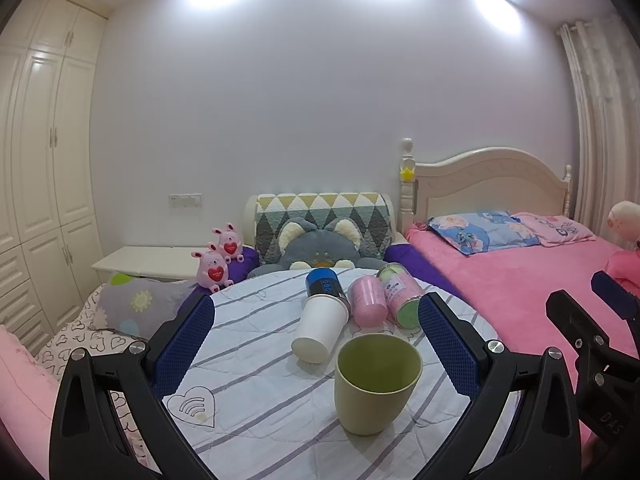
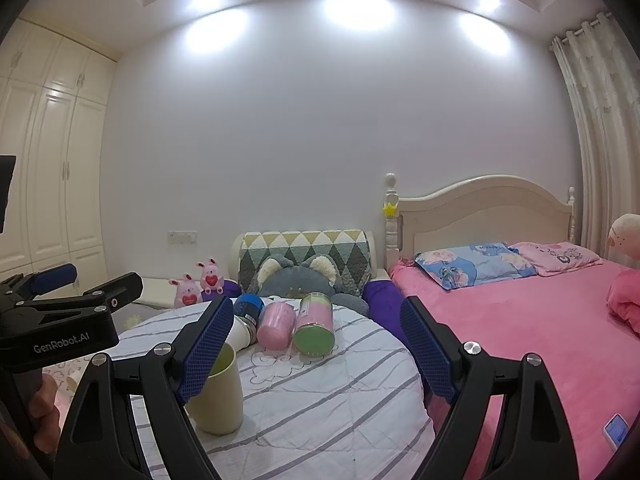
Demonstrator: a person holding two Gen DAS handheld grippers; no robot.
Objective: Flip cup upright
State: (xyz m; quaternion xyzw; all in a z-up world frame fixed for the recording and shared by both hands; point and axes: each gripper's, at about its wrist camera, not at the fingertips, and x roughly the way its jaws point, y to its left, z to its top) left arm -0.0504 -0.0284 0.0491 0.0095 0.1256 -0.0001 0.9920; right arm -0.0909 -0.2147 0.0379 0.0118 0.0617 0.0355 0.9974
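Observation:
A pale green cup [image 1: 376, 384] stands upright, mouth up, on the round striped table [image 1: 256, 392]. Behind it a white paper cup [image 1: 320, 330] lies on its side, with a blue can [image 1: 325, 283], a pink cup [image 1: 368, 301] and a pink-and-green canister [image 1: 402, 295] lying on their sides too. My left gripper [image 1: 316, 344] is open and empty, its pads wide on either side of the cups. My right gripper [image 2: 318, 346] is open and empty; the green cup [image 2: 220, 396] sits behind its left finger [image 2: 204, 354]. The right gripper's body shows at the right edge of the left wrist view [image 1: 592, 344].
A pink bed [image 2: 520, 340] with pillows lies right of the table. A grey cat cushion [image 1: 318, 248] and a quilted chair back sit behind it. Two pink rabbit toys [image 1: 220, 260] stand at back left. A phone [image 2: 616, 430] lies on the bed.

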